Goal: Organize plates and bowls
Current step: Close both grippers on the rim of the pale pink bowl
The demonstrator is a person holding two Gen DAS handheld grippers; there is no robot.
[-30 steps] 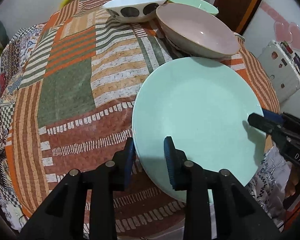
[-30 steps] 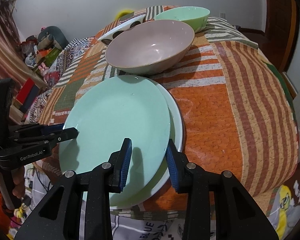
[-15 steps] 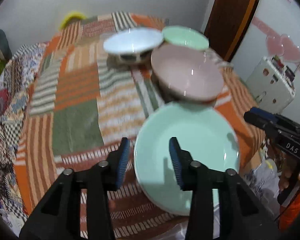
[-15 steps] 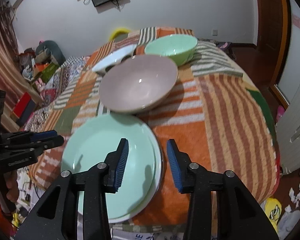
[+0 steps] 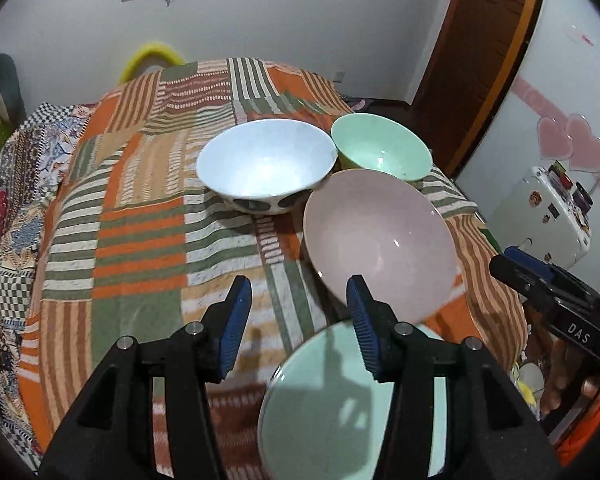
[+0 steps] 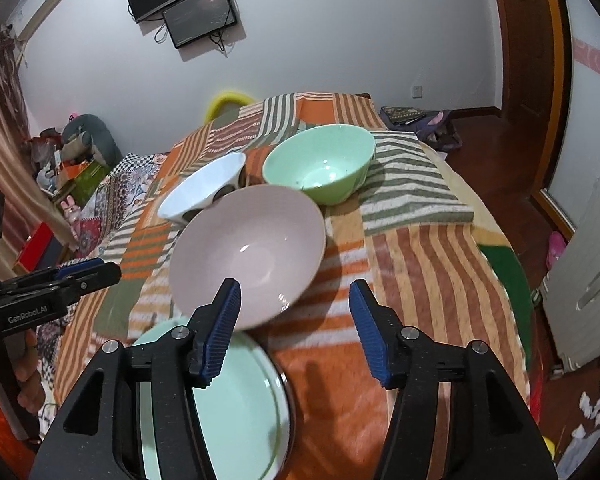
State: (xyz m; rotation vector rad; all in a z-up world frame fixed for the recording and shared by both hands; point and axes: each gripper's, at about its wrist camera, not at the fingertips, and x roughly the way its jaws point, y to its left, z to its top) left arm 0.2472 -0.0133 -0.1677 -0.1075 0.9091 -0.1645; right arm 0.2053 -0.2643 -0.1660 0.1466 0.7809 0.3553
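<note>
Left gripper (image 5: 298, 322): jaws wide apart, nothing between the pads, hanging above the near edge of the table with a patch of striped cloth showing in the gap.
Right gripper (image 6: 294, 328): released as well, jaws spread and empty, poised over the near rim of the pink bowl.
Green plates (image 6: 240, 412): nearest of all, two stacked at the table's front edge, the upper one sitting a little off-centre on the lower; neither gripper touches them.
Pink bowl (image 5: 380, 244): just beyond the plates, upright, its near rim overlapping the plate stack as seen from the right wrist; whether they touch, I cannot tell.
Spotted white bowl (image 5: 266, 168): further back, left of the pink bowl, rims very close.
Green bowl (image 6: 320, 164): furthest back, on the right, beside the white one.
Patchwork cloth (image 5: 140, 240): covers the whole table under the crockery.
Step in hand: plates look done; both hands free, so the bowls are up.
Next move: probably a pinch on one bowl's rim, lifted clear of its neighbours, then nested by size, with the pink bowl looking widest.
</note>
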